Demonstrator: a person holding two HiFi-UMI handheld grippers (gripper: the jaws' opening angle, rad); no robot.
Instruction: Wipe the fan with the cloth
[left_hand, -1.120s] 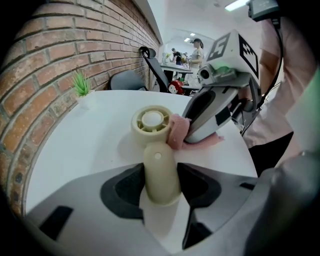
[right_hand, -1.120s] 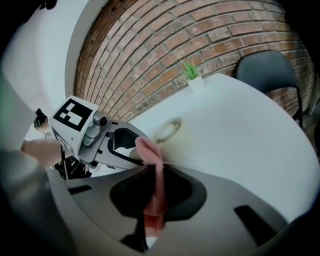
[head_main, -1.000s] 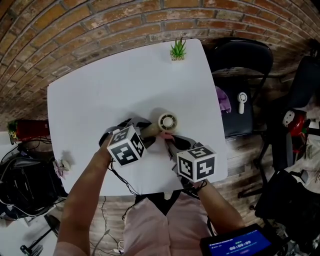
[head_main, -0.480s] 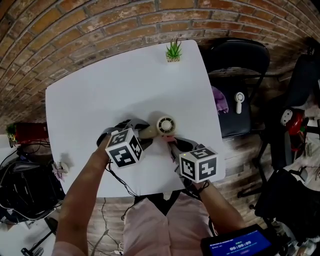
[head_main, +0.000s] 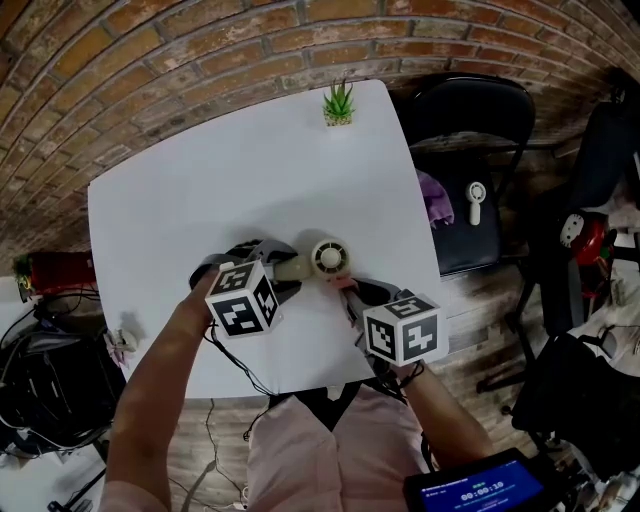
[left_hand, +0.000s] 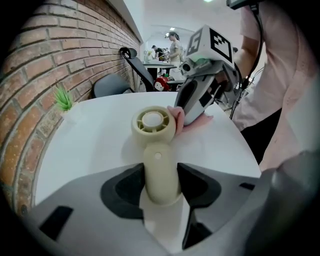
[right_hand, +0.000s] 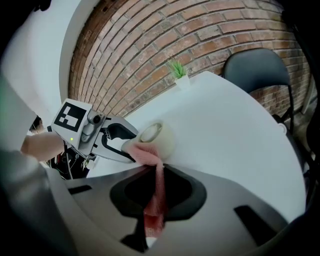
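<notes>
Two hand-held grippers, both busy. The left hand-held gripper (left_hand: 161, 186) is clamped round the handle of the cream fan (left_hand: 153, 123), so the round head sticks out just ahead of its jaws, held above the table. The right hand-held gripper (right_hand: 156, 192) is pinching the pink cloth (right_hand: 145, 151), which bunches up just past its jaws, right against the side of the fan head. Compared with a second ago, the right one has shifted a little round the near side of the head while the left has kept the fan put. I'd say the wipe is under way, with most of the rim still to go. Beyond both, the white table (head_main: 230, 170) runs out to a small potted plant (head_main: 338, 103) at its far edge.
</notes>
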